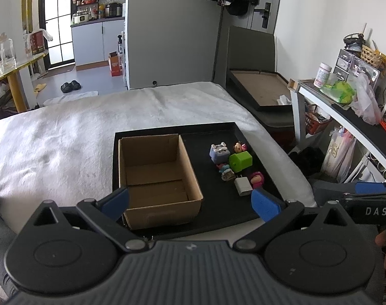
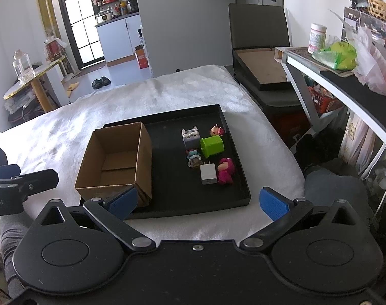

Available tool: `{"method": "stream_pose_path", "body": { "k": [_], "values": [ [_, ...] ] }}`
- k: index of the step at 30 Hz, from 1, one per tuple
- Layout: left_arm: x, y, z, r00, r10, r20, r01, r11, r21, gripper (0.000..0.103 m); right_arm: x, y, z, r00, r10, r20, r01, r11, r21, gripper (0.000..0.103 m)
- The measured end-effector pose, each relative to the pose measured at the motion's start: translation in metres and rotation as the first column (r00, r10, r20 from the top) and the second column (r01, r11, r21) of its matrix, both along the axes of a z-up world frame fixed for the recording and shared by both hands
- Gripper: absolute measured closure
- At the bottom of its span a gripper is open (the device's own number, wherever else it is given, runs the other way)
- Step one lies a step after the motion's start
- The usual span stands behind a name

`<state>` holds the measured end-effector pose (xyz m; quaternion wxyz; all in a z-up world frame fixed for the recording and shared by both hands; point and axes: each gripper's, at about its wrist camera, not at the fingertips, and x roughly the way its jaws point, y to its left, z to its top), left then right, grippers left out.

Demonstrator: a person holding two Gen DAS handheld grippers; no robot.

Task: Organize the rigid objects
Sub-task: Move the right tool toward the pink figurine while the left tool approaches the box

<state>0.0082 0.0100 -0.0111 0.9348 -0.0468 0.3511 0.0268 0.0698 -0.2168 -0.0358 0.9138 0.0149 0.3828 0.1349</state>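
Black tray (image 2: 240,178) on white bed blanket (image 2: 152,96): left half holds an open cardboard box (image 2: 116,160), nothing visible inside; right half holds a green cube (image 2: 212,146), white charger (image 2: 208,174), grey block figure (image 2: 190,136) and pink doll (image 2: 226,170), loosely clustered. Left claw (image 1: 190,200) and right claw (image 2: 198,202) both spread, gripping nothing, near the tray's front edge. Cluttered shelf (image 2: 345,81) at right.

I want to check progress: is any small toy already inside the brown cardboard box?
No, the brown cardboard box shows only its bare bottom, and the small toys lie beside it on the black tray.
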Motion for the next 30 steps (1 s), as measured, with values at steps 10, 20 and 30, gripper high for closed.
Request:
{"method": "stream_pose_path", "body": {
  "k": [10,20,30],
  "values": [
    [0.021,0.007,-0.016,0.999,0.024,-0.023,-0.024,1.000,-0.010,0.001,0.014,-0.003,-0.016,1.000,-0.018,-0.024,0.017,1.000,-0.015,0.000],
    [0.040,0.018,-0.032,0.996,0.066,-0.055,-0.066,0.998,-0.001,0.001,0.035,-0.002,-0.028,0.999,-0.017,-0.030,0.017,1.000,-0.007,0.000],
    [0.067,0.025,-0.040,0.993,0.091,-0.072,-0.091,0.996,0.002,0.001,0.054,-0.005,-0.038,0.999,-0.018,-0.044,0.017,1.000,-0.005,0.000]
  ]
}}
